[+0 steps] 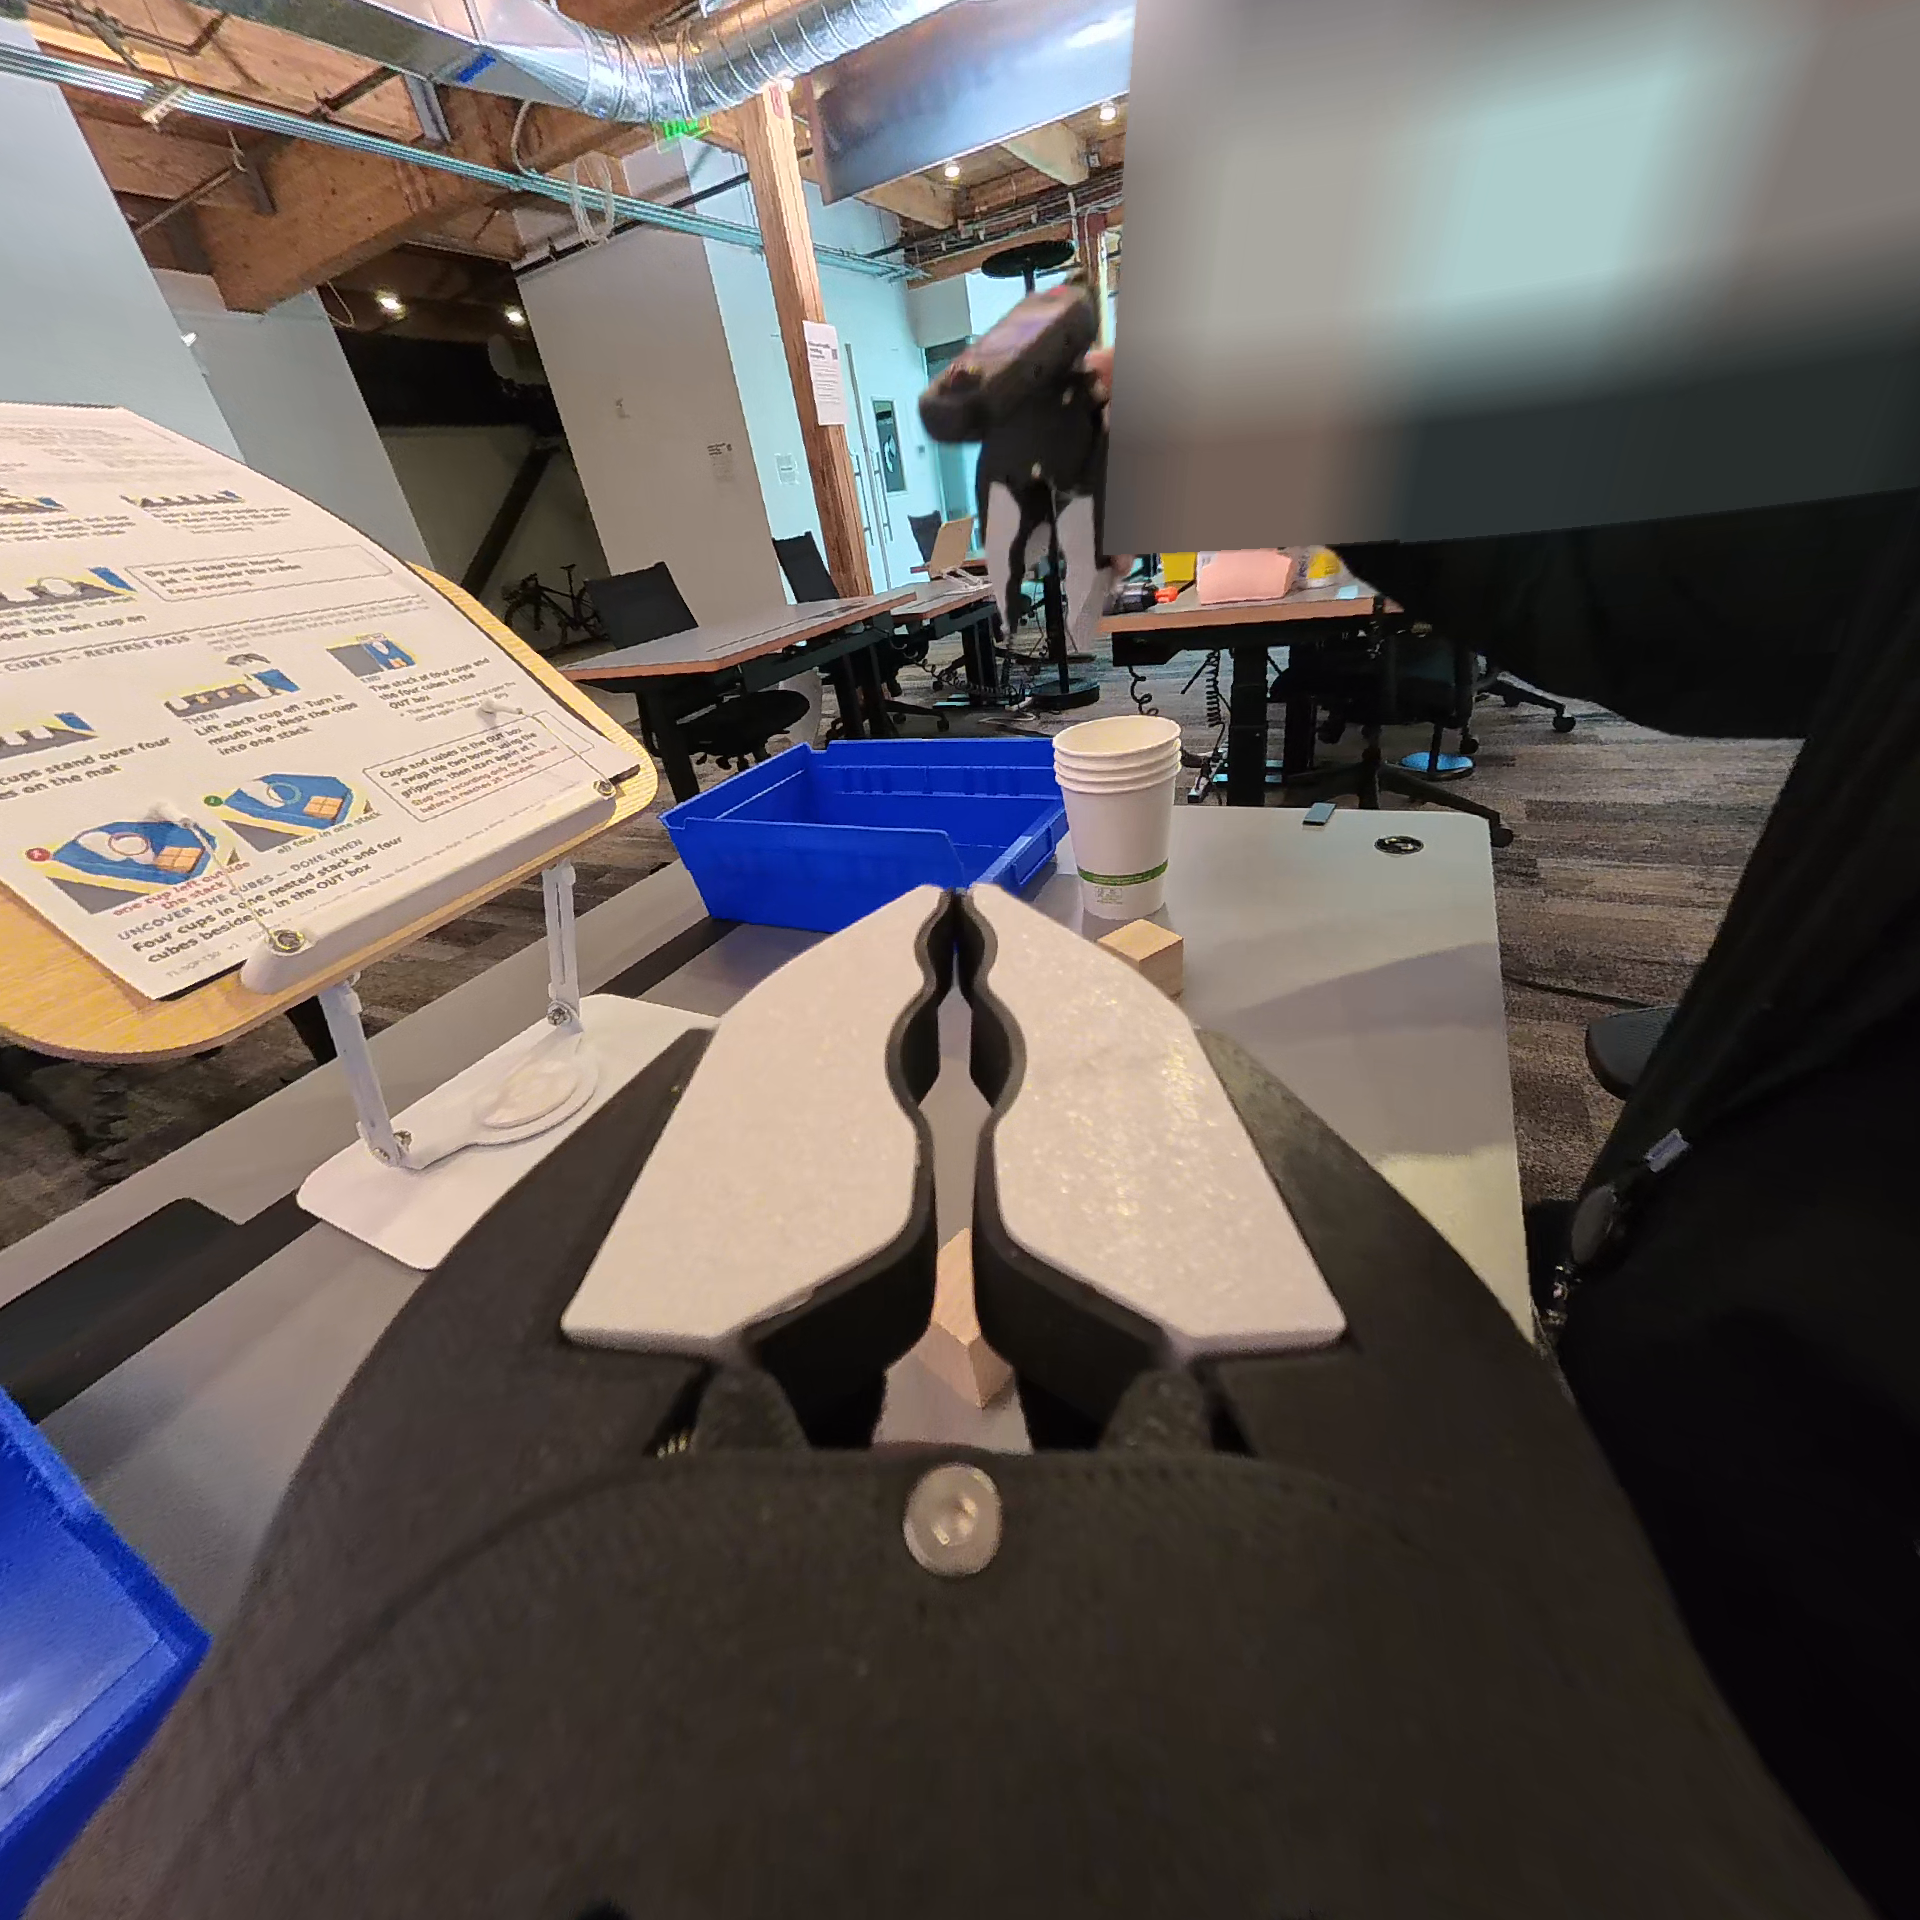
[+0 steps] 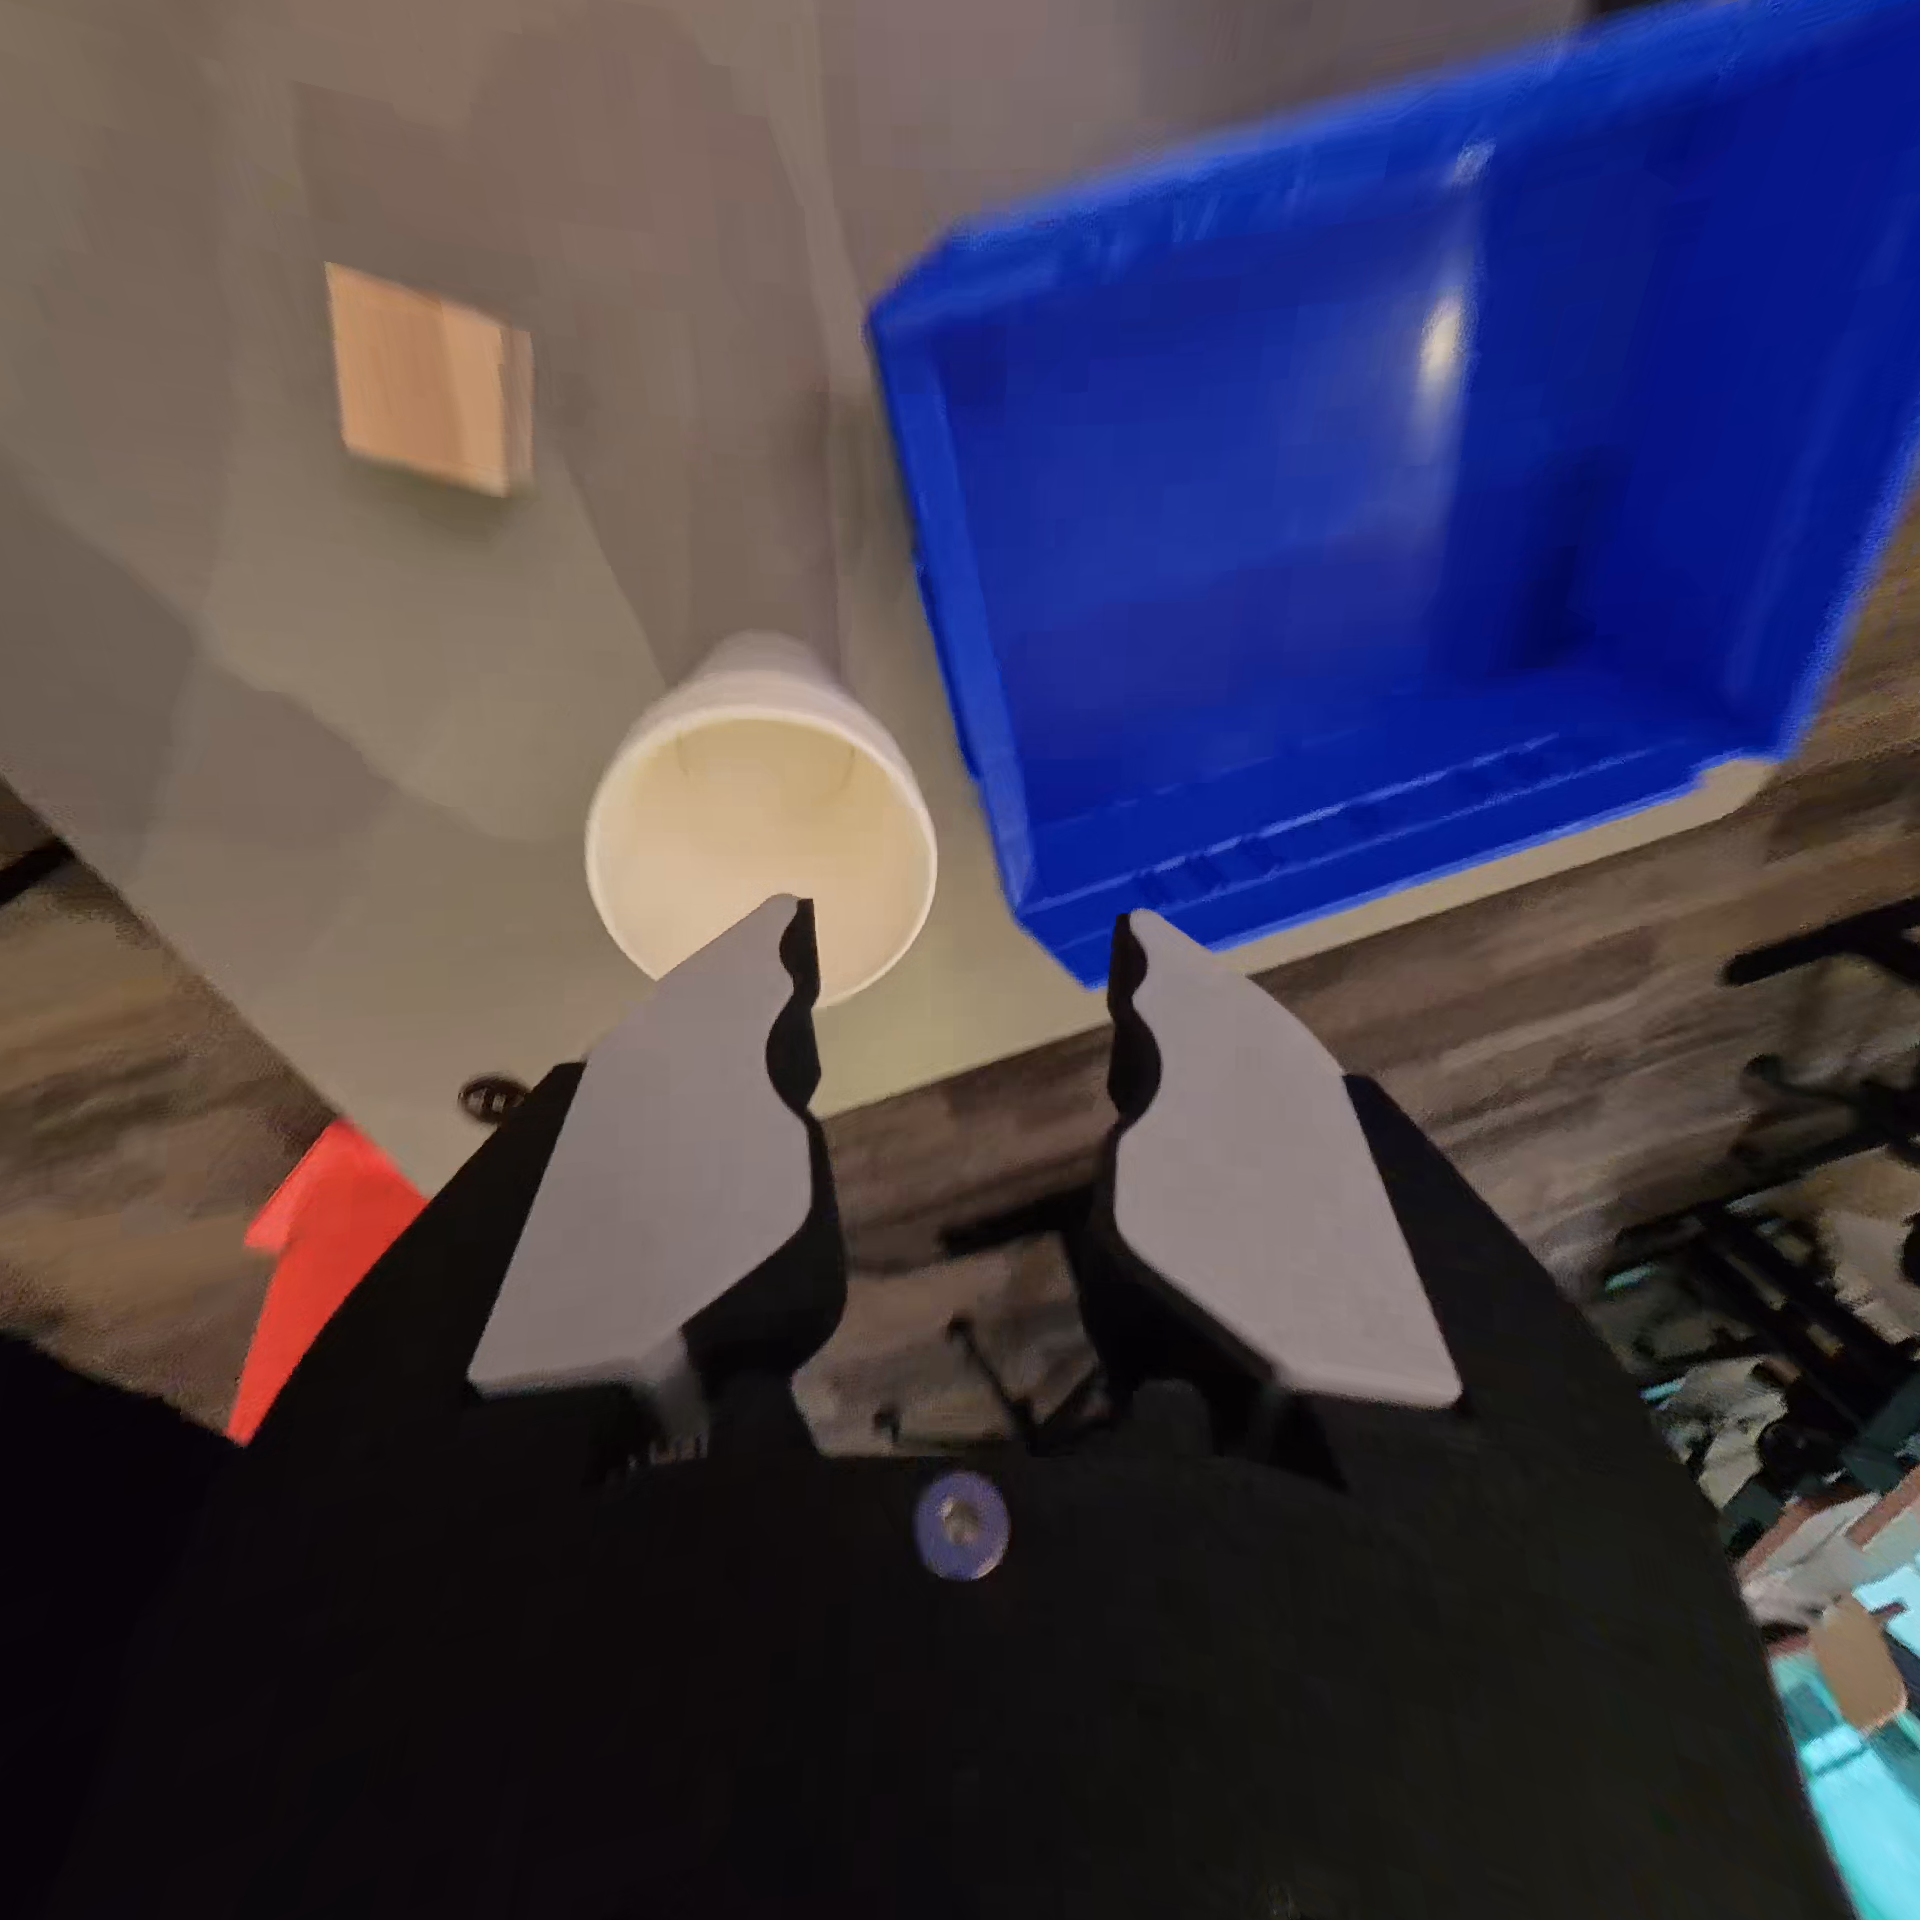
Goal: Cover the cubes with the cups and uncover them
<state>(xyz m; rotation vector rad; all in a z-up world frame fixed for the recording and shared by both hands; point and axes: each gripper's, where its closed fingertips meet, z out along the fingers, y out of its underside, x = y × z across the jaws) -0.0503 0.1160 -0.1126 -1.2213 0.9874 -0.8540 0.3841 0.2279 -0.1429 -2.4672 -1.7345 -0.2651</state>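
Note:
A nested stack of white paper cups (image 1: 1120, 821) stands mouth up on the grey table (image 1: 1351, 966), next to a wooden cube (image 1: 1143, 951). My left gripper (image 1: 956, 906) is shut with nothing between its tips, low over the table and short of the cups. A second wooden cube (image 1: 966, 1340) shows through the gap at the base of its fingers, on the table below. My right gripper (image 2: 962, 923) is open and empty, high above the cup stack (image 2: 758, 831), looking down. One cube (image 2: 426, 379) lies beyond the cups. The right gripper also shows in the left wrist view (image 1: 1023, 405), raised and blurred.
A blue bin (image 1: 862, 821) sits left of the cups and also shows in the right wrist view (image 2: 1403, 520). Another blue bin (image 1: 62, 1662) is at my near left. An instruction board on a white stand (image 1: 260, 727) is at left. The table edge (image 2: 1039, 1049) lies near the cups, with a red object (image 2: 322, 1247) below it.

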